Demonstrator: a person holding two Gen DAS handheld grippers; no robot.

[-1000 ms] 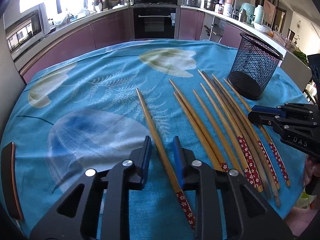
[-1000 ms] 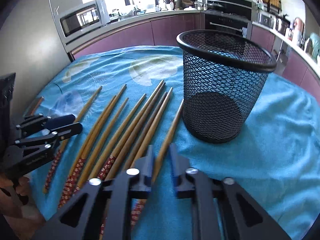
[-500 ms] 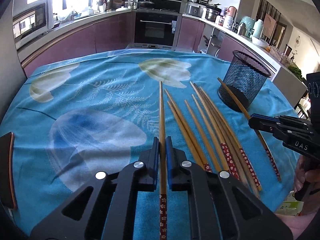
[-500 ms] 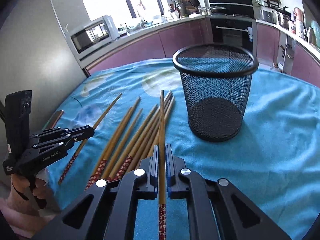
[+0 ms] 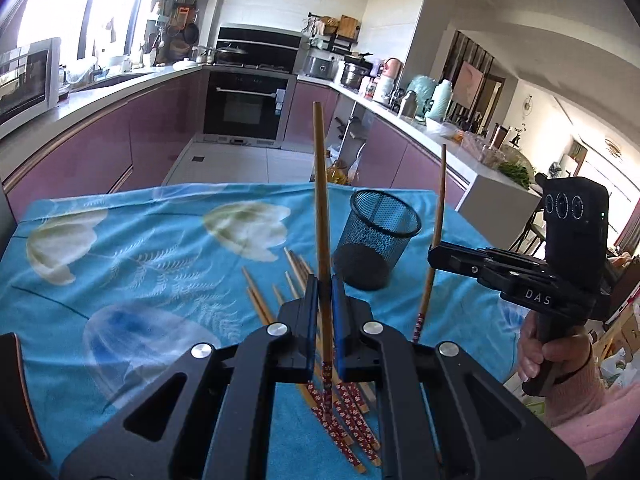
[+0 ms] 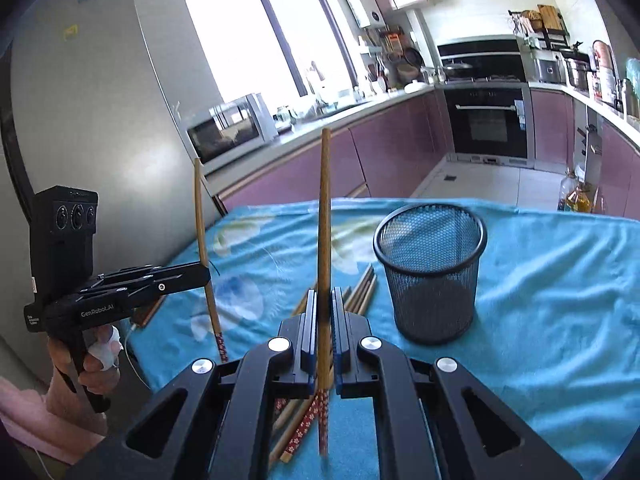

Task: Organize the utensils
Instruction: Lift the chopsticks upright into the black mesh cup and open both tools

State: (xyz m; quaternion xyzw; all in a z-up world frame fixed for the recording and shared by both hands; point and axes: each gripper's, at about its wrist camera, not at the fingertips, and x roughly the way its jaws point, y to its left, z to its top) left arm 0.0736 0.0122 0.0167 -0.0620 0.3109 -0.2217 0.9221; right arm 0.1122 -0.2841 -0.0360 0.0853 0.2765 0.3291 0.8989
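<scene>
In the left wrist view my left gripper (image 5: 324, 286) is shut on a wooden chopstick (image 5: 321, 200) that points up and away, its red flowered end below the pads. To the right, my right gripper (image 5: 434, 255) pinches a second chopstick (image 5: 439, 208). In the right wrist view that right gripper (image 6: 323, 298) is shut on its chopstick (image 6: 325, 208), and the left gripper (image 6: 205, 275) holds the other chopstick (image 6: 201, 220) at the left. Both are lifted off the table. Several chopsticks (image 5: 294, 276) lie on the blue cloth beside the black mesh cup (image 6: 432, 272).
The blue flowered tablecloth (image 5: 140, 260) covers the table. A dark flat object (image 6: 149, 311) lies at its left edge beside a white cable (image 6: 132, 354). Kitchen counters, a microwave (image 6: 228, 130) and an oven stand beyond the far edge.
Both grippers closed on a chopstick each and lifted them off the cloth, tilting upward. The mesh cup and the loose chopsticks stayed in place.
</scene>
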